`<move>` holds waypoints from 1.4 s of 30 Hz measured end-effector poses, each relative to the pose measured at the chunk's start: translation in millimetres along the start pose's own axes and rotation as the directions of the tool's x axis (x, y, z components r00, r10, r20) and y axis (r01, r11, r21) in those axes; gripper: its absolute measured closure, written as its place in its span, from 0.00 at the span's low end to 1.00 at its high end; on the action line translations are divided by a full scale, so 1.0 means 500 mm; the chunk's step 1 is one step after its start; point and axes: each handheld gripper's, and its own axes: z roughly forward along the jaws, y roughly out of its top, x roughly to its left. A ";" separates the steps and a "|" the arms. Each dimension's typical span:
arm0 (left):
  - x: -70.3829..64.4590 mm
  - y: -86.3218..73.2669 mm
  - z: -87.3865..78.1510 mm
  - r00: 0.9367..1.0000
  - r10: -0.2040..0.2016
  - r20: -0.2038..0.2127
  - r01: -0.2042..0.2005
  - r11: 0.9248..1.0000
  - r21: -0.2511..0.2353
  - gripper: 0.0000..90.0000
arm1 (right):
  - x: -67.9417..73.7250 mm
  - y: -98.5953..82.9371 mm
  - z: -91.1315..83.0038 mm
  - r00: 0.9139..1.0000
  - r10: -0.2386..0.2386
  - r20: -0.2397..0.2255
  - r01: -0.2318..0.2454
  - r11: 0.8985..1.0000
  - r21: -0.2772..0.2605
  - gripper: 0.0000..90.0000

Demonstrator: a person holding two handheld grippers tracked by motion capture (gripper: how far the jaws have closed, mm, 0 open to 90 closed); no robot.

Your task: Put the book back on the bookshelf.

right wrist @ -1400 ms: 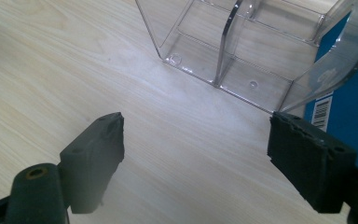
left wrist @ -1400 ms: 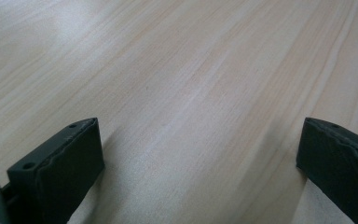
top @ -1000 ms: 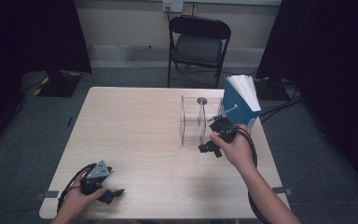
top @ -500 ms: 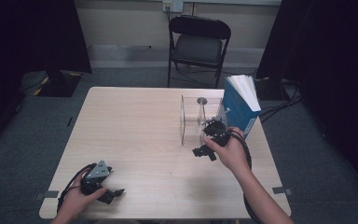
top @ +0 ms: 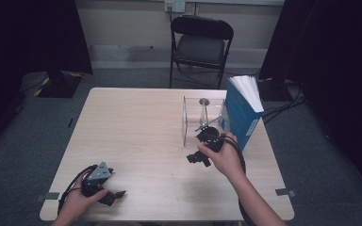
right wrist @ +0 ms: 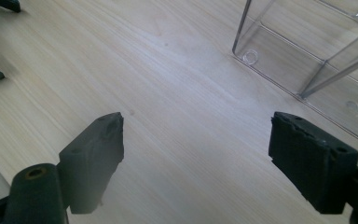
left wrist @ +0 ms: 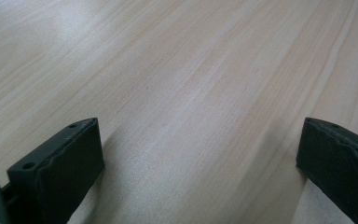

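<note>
Toward the right edge of the worktop (top: 136, 122) stands a blue book (top: 241, 115), upright against a clear plastic stand (top: 202, 120). That book looks heavy and stiff, so take the spine. The stand is light, slippery and brittle. Right hand-held gripper (top: 202, 149) hovers beside it, jaws wide; left hand-held gripper (top: 104, 187), near corner, gapes empty.

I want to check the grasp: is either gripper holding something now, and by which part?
Nothing is held. The left gripper and the right gripper both have open jaws with bare table between them.
</note>
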 end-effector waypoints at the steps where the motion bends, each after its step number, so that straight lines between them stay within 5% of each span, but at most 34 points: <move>1: 0.000 0.000 0.000 1.000 0.000 0.000 0.000 1.000 0.000 0.00 | 0.001 0.000 0.003 1.000 0.001 0.000 -0.001 1.000 -0.002 0.20; 15: 0.000 0.000 0.000 1.000 0.000 0.000 0.000 1.000 0.000 0.00 | 0.013 -0.002 0.044 0.999 0.020 -0.039 -0.021 1.000 -0.016 0.21; 42: 0.000 0.000 0.000 1.000 -0.001 -0.001 0.001 1.000 -0.001 0.00 | 0.056 -0.010 0.122 0.996 -0.024 -0.091 0.026 0.999 0.022 0.22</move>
